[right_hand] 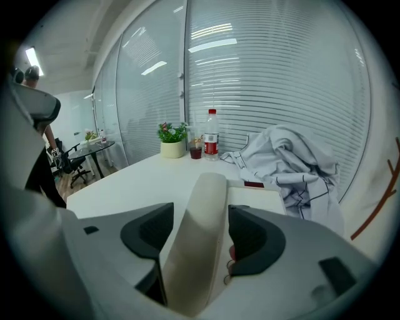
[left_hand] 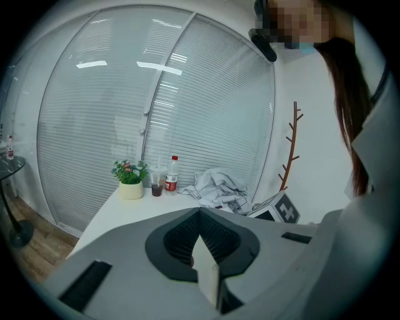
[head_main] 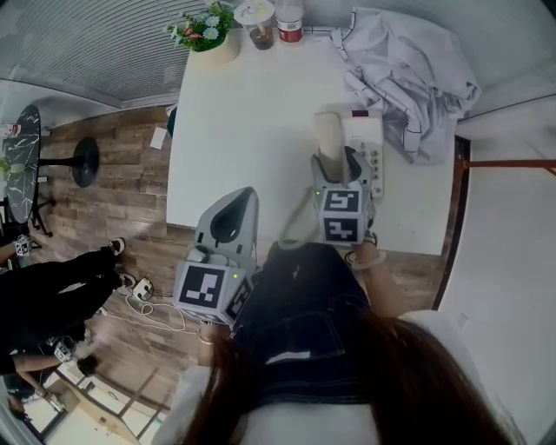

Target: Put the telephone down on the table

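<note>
A cream telephone handset (head_main: 328, 137) lies lengthwise between the jaws of my right gripper (head_main: 335, 167), at the left side of the white telephone base (head_main: 366, 143) on the white table (head_main: 252, 113). In the right gripper view the handset (right_hand: 199, 212) fills most of the gap, and the dark pads (right_hand: 255, 240) stand slightly off its sides, so the right gripper (right_hand: 201, 234) is open. My left gripper (head_main: 234, 209) hangs over the floor in front of the table's near edge. Its jaws (left_hand: 199, 219) meet at the tip with nothing between them.
A crumpled white shirt (head_main: 408, 69) lies at the table's back right, behind the telephone. A potted plant (head_main: 208, 35), a cup (head_main: 259, 26) and a bottle (head_main: 288, 22) stand along the far edge. Wooden floor with cables (head_main: 148, 300) lies to the left.
</note>
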`<state>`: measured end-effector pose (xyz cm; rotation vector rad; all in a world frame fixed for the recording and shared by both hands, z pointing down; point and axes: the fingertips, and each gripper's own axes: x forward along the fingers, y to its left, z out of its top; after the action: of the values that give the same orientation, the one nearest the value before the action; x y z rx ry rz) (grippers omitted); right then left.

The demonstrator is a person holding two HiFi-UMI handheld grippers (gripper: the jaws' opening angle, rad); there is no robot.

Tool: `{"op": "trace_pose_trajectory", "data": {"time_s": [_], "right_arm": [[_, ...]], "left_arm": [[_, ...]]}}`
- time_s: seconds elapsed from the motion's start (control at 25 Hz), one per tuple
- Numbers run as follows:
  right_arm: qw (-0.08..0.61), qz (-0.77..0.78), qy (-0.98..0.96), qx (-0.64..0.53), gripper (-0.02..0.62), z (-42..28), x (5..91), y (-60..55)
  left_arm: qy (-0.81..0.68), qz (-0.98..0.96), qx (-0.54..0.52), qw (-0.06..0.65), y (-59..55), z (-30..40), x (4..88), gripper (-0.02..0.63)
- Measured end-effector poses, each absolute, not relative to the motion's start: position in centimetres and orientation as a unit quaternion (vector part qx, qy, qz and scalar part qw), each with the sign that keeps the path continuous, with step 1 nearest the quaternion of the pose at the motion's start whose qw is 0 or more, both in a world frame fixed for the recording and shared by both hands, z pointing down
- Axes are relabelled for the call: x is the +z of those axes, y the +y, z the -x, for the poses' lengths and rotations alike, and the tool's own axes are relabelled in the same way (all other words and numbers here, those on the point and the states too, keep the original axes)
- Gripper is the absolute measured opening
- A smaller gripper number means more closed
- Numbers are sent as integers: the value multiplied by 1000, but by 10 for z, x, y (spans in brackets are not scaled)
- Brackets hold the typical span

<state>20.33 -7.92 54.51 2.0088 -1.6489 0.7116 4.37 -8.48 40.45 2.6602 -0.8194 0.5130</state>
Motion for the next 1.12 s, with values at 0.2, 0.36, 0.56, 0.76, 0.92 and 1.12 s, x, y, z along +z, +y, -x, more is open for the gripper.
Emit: {"op": "trace_pose_trajectory", "data": {"time_s": [0.2,0.36,0.56,0.76,0.92,1.12], "right_arm": [[222,-726,-594,267,287,-206,552,-84],[221,-725,-592,275,285,-207,557,-86],[216,-724,-587,290,281,-208,564,-88],[207,-723,-585,304,259,-207,568,-88],[202,-729,-577,309,258,-208,570,-89],[204,-742,-561,306,250,-209,569,-89]], "left_arm": [[-299,-924,180,157,-86,-42,403,12],[-309,-920,182,157,-86,-40,403,12],[-318,-917,183,157,-87,-38,403,12],[-322,-916,182,154,-87,-38,401,12],[-322,-918,178,148,-89,-35,397,12],[-300,-926,181,143,-91,-33,396,12]]}}
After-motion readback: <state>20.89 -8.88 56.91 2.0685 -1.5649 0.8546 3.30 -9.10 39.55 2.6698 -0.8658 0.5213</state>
